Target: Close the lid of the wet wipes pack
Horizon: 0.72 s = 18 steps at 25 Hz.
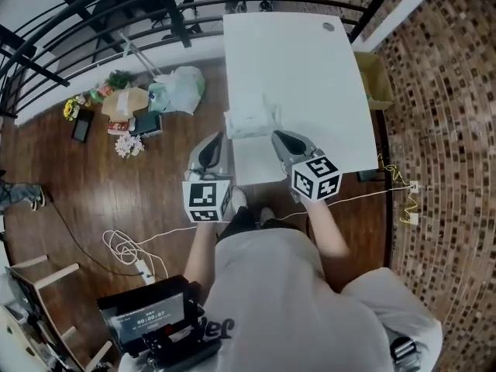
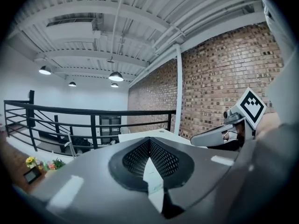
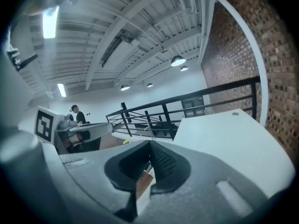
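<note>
While both grippers hang over the near edge of the table (image 1: 310,68), the pack (image 1: 252,121) lies on that smooth white top just beyond their tips, roughly between them. It is a pale, soft-cornered rectangle that hardly stands out from the tabletop. At this size I cannot tell how its lid sits.

The left gripper (image 1: 213,147) is matte grey plastic with black, mesh-textured pads. Its own view shows the jaws pressed together at the tip (image 2: 149,143) with nothing between them. The right gripper (image 1: 283,142) is the same make, and its jaws (image 3: 149,148) are likewise closed and empty.

Beside the table are a glossy brown plank floor (image 1: 155,192), a rough brick wall (image 1: 449,91) and a curved black metal railing (image 1: 116,6).
</note>
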Each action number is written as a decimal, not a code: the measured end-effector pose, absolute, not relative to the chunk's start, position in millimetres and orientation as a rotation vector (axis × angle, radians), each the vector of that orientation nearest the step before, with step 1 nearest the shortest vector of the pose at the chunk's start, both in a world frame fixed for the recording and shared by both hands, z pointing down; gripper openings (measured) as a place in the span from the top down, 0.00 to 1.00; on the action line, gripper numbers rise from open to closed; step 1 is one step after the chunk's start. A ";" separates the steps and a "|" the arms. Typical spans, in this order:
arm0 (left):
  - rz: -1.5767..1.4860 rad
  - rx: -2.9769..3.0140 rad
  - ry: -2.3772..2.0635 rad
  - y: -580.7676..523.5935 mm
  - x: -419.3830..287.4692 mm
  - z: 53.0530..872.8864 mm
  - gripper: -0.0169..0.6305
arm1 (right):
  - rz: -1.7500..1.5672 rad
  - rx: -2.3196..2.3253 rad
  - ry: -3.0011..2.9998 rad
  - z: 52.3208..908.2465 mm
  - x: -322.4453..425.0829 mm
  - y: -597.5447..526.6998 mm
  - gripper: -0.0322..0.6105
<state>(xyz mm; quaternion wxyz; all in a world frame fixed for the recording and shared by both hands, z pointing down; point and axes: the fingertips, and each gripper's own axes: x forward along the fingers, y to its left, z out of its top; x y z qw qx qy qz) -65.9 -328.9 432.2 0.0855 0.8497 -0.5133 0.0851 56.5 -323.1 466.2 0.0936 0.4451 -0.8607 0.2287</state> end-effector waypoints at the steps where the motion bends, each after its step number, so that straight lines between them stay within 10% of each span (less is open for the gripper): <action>1: 0.256 2.536 -1.510 -336.8 -68.7 435.2 0.95 | 0.721 1.311 -2.575 467.3 51.0 -330.8 0.96; 18: 0.404 2.363 -1.446 -444.8 -55.9 512.2 0.95 | 1.213 0.828 -2.579 588.0 76.7 -481.4 0.96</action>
